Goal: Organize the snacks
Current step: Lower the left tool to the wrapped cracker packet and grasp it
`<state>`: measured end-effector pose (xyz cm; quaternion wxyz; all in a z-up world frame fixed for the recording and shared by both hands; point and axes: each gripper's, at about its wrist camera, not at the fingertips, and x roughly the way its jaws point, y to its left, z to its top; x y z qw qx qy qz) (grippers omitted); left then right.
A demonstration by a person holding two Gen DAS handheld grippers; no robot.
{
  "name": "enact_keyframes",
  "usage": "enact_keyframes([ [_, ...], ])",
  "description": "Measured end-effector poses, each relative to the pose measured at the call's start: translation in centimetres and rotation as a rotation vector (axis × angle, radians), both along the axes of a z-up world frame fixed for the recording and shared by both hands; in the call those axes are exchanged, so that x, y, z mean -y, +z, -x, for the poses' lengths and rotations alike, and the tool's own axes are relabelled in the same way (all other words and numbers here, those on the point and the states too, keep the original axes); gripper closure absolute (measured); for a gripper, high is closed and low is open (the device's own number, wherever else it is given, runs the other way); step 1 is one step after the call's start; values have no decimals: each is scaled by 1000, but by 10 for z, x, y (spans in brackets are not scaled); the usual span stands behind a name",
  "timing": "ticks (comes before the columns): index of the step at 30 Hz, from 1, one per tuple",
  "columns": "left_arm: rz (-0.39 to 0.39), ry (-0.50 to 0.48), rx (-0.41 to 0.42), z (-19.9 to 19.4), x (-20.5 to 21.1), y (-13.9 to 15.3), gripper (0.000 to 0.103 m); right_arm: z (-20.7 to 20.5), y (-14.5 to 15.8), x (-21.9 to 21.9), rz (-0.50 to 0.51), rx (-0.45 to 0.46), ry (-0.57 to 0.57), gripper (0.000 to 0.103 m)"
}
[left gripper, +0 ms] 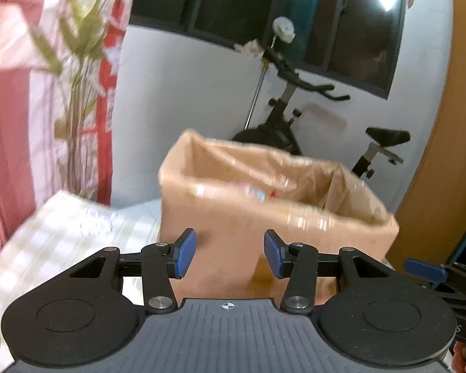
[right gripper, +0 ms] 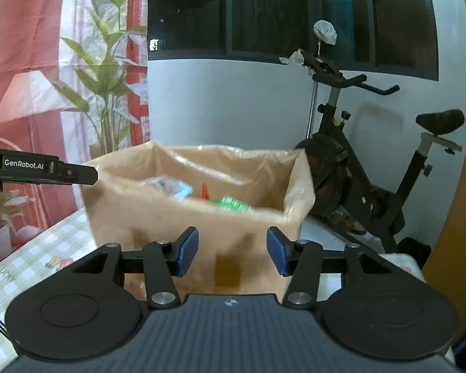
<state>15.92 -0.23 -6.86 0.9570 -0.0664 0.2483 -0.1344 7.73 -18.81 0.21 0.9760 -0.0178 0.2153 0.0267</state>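
A brown cardboard box (right gripper: 171, 217) lined with a clear plastic bag stands on the table, straight ahead in both views (left gripper: 226, 211). Inside it lie snack packets: a green one (right gripper: 233, 203), a pale blue and white one (right gripper: 174, 188) and a small red piece (right gripper: 204, 191). My left gripper (left gripper: 230, 248) is open just short of the box's near wall, with nothing between its blue pads. My right gripper (right gripper: 233, 248) is open too, empty, facing the box front. One left finger (right gripper: 77, 174) reaches in beside the box's left corner. A right pad (left gripper: 425, 270) shows at the far right.
The table wears a green checked cloth (right gripper: 46, 248). An exercise bike (right gripper: 357, 171) stands behind the box to the right, under a dark window. A leafy plant (right gripper: 108, 77) and a red and white curtain (right gripper: 25, 62) are behind on the left. A wooden panel (left gripper: 444, 155) borders the right.
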Motion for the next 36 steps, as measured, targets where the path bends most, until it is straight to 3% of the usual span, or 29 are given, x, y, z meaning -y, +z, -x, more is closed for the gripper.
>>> enact_keyframes([
  [7,-30,-28,-147,11,17,-54,48,23,-33,-6,4,-63,2,51],
  [18,-170,-130,-368,4,72,-130,40,22,-85,14,-38,-183,-62,51],
  [23,-243,-201,-416,13,89,-151,37,19,-98,24,-62,-216,-77,51],
  [26,-320,-219,-384,19,94,-153,34,18,-103,26,-69,-228,-81,51],
  [36,-312,-129,-393,5,25,-147,34,12,-119,24,-55,-283,-38,51],
])
